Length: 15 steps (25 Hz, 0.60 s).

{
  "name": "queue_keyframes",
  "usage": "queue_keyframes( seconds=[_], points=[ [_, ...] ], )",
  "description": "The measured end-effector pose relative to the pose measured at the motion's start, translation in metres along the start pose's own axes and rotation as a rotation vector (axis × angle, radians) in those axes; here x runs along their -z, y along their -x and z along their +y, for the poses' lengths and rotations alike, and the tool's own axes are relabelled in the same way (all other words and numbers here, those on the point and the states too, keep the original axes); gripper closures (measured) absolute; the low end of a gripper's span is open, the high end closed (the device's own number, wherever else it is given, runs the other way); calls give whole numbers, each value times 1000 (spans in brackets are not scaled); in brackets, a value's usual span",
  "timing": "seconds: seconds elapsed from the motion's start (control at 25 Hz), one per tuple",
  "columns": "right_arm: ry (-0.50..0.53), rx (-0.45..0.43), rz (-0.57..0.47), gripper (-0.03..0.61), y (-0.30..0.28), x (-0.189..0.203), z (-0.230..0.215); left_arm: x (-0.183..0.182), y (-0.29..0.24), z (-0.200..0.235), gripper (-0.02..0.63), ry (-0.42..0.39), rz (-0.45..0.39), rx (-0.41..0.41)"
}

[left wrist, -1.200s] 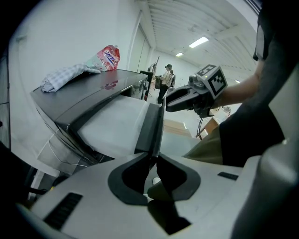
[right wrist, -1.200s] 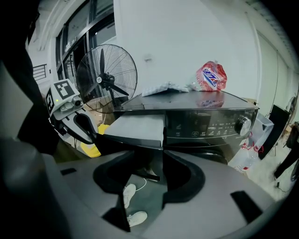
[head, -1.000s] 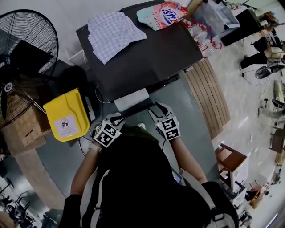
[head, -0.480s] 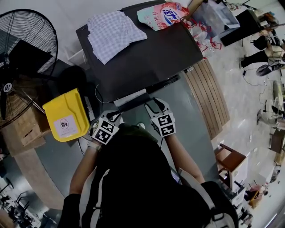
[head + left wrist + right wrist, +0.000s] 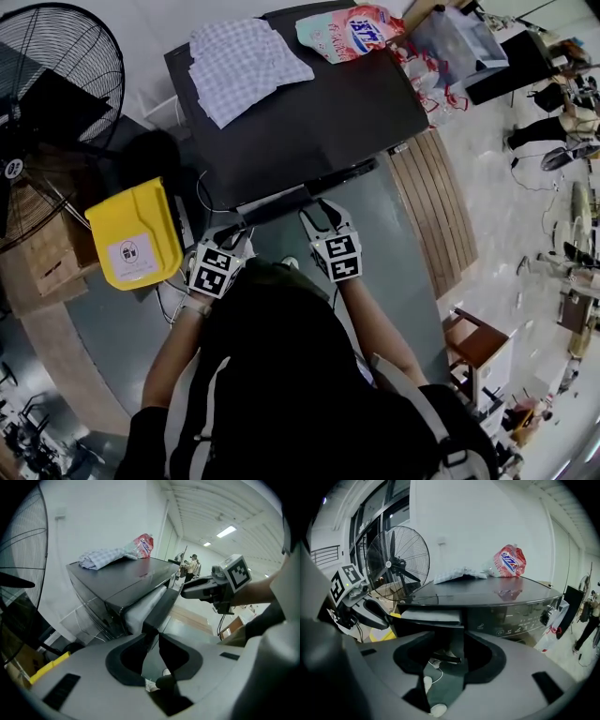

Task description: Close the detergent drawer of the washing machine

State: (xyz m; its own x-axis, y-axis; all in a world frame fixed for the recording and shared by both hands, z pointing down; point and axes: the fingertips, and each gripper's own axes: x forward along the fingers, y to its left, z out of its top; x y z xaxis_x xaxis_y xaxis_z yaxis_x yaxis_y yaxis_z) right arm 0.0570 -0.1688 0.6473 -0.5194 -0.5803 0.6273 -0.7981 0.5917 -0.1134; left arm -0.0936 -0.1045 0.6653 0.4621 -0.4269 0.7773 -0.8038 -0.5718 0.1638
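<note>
The dark washing machine has its detergent drawer at the front left, nearly flush, with only a thin strip showing. In the left gripper view the drawer's white body and dark front panel still stick out a little. My left gripper is at the panel's left end. Its jaws are opening, with a narrow gap just short of the panel's corner and nothing pressed between them. My right gripper is open at the panel's right end, and its jaws hold nothing.
A yellow bin stands left of the machine, with a large fan and cardboard boxes beyond it. A checked cloth and a detergent bag lie on the machine top. A wooden platform is to the right.
The drawer has slid into the machine; its white body, plain a second ago, is almost hidden. Both grippers have moved forward with it towards the machine front.
</note>
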Motion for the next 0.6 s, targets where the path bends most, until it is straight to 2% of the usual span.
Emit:
queue_keyframes(
  seconds=[0.2, 0.36, 0.48, 0.52, 0.6],
  points=[
    [-14, 1, -2, 377, 1, 2, -1, 12, 4, -3, 529, 68, 29, -13],
    [-81, 7, -3, 377, 4, 7, -1, 21, -1, -16, 529, 83, 51, 14],
    [-80, 8, 20, 381, 5, 12, 3, 17, -9, -27, 535, 81, 42, 47],
    [-75, 2, 25, 393, 6, 14, 5, 15, -12, -31, 540, 75, 37, 56],
    [-64, -17, 26, 459, 8, 15, 11, 9, -17, -38, 553, 59, 28, 75]
  ],
)
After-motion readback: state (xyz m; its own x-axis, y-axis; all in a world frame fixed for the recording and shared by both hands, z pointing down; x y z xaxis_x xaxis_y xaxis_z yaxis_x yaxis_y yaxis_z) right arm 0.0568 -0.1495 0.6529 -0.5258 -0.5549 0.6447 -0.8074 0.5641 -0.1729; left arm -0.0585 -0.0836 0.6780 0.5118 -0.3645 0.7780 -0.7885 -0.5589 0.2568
